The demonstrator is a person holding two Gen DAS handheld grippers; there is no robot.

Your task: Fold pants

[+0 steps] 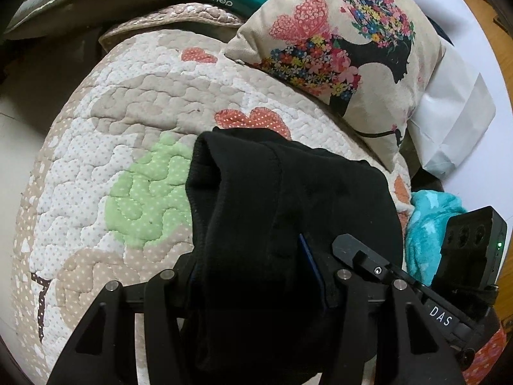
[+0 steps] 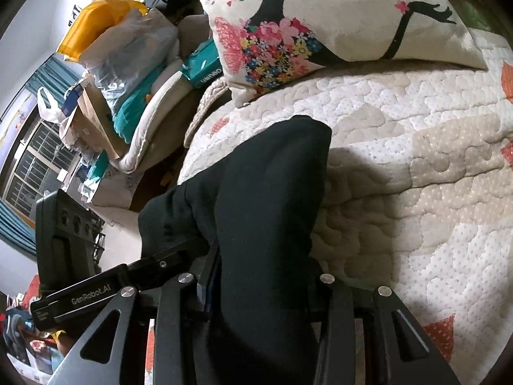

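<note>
Both grippers, left and right, clamp bunched black pants above quilt; no fold laid yet.

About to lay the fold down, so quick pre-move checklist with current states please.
1. Left tool has fabric: ok. The black pants fill the space between its fingers.
2. Right tool has fabric: ok. The pants drape out from between its fingers.
3. Both grips fully shut: cannot tell, cloth hides the fingertips in both views.
4. Landing area on the quilt: ok, bare quilting shows ahead of the pants.
5. Floral pillow clear of the fold: ok, it lies beyond the pants, not touching.
6. Fabric smooth: not ok, it hangs bunched with folds in the left view.
</note>
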